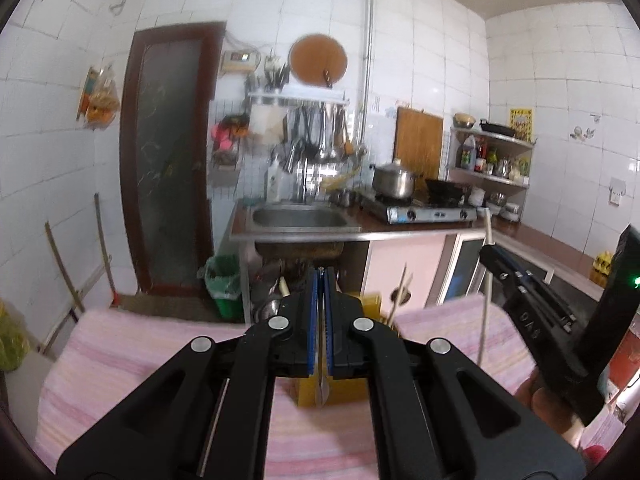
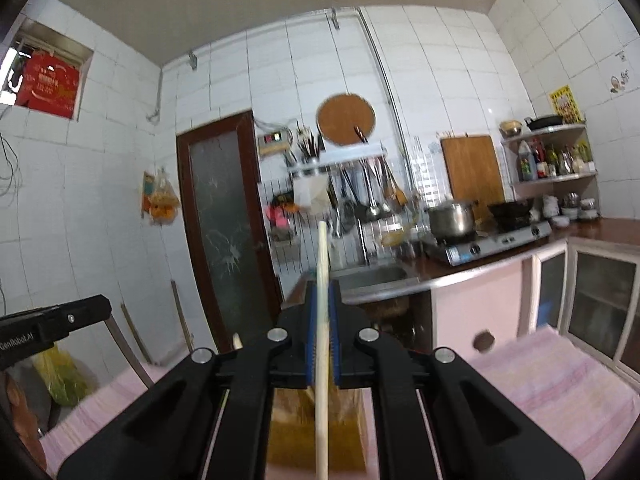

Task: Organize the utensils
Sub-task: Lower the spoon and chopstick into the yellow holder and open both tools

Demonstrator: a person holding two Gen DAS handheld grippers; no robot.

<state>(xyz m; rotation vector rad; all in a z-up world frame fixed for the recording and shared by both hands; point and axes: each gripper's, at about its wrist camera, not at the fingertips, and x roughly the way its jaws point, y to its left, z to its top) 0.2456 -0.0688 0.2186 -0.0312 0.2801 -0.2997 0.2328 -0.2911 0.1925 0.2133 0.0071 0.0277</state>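
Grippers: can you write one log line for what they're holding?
left gripper: shut on thin metal utensil | right gripper: shut on wooden stick | below: yellow holder

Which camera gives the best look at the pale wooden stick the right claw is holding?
The right wrist view: the pale wooden stick runs up the frame's middle, clamped in the right claw, its top end clear against the wall. The left wrist view shows it only as a thin line beside that claw, near the right edge.

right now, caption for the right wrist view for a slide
Right gripper shut on a pale stick, raised over the pink cloth, kitchen sink beyond.
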